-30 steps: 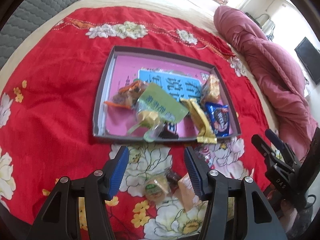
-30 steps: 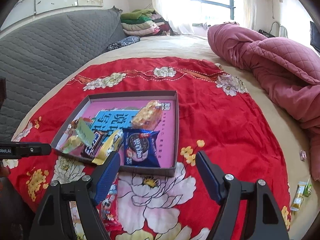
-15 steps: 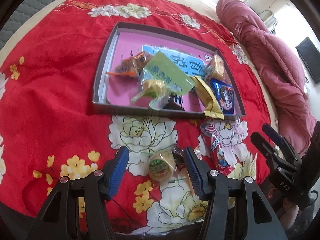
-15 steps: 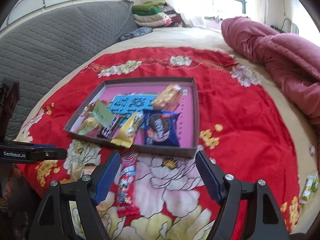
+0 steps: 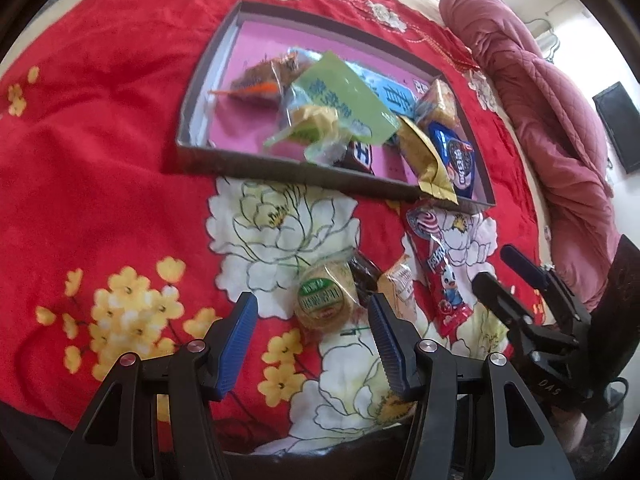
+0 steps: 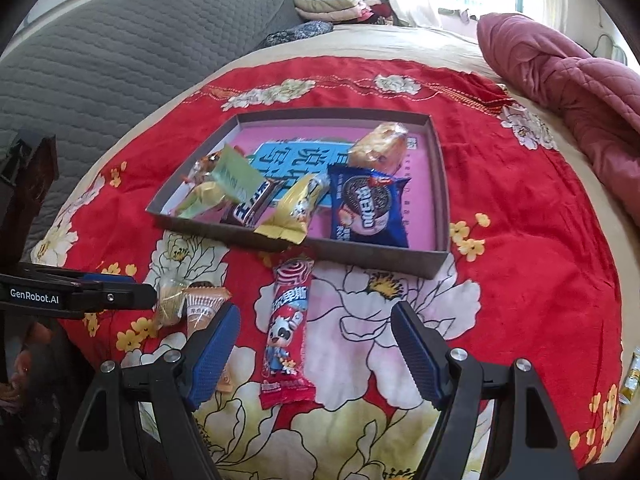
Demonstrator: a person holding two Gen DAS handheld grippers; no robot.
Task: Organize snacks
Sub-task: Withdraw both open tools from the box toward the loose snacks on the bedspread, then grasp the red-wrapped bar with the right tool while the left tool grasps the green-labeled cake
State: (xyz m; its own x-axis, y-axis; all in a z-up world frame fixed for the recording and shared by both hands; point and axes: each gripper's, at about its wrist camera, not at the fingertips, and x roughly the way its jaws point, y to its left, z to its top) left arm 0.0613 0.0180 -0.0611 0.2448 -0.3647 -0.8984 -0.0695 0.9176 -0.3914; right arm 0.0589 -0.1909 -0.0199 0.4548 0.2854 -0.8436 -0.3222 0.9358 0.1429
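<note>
Judging sorting roughly two-thirds done: shallow box [image 6: 438,184] at 12 o'clock holds most snacks; round biscuit pack [image 5: 326,300] sits between the open, empty left claw [image 5: 312,320], red candy pack [image 6: 286,320] between the wide-open, empty right claw [image 6: 316,338].

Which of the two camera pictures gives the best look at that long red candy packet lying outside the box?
The right wrist view: the long red candy packet lies whole and unobstructed on the blanket, between the right tongs. The left wrist view shows it off to the side, slanted and more distorted.
</note>
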